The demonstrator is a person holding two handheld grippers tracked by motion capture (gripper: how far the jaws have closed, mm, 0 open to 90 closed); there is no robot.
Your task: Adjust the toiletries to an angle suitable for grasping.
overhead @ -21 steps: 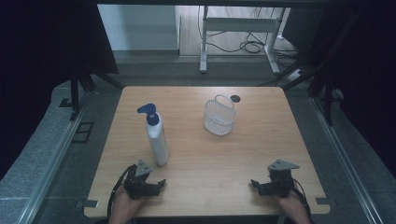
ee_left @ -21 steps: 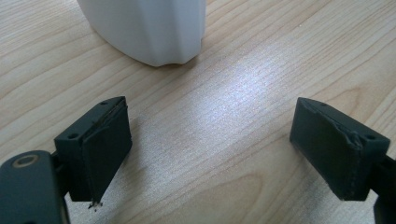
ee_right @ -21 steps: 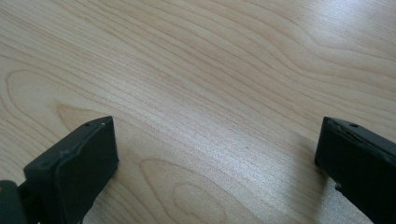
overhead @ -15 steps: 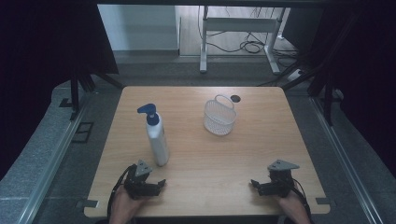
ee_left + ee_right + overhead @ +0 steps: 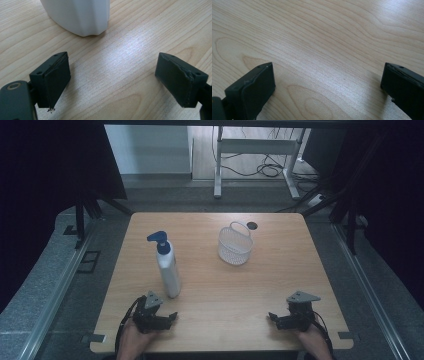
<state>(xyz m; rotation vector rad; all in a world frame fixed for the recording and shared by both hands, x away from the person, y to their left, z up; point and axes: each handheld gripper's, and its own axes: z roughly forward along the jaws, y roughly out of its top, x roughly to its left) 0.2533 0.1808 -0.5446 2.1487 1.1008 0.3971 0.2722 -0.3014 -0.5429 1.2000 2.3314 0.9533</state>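
Left gripper [image 5: 172, 316] low at the table's [image 5: 280, 285] near left edge, jaws spread wide, nothing between them. White pump bottle [image 5: 167, 264] with blue pump head stands upright just beyond it, not touching. Right gripper [image 5: 272, 317] at near right edge, released, over bare wood. White wire basket [image 5: 235, 245] stands mid-table, well apart.

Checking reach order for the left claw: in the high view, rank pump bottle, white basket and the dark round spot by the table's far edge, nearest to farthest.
From the left claw, in the high view:
1. Pump bottle, just beyond it, on the table's left half.
2. White basket, farther off, toward the far right of centre.
3. Dark round spot, just behind the basket, near the far edge.
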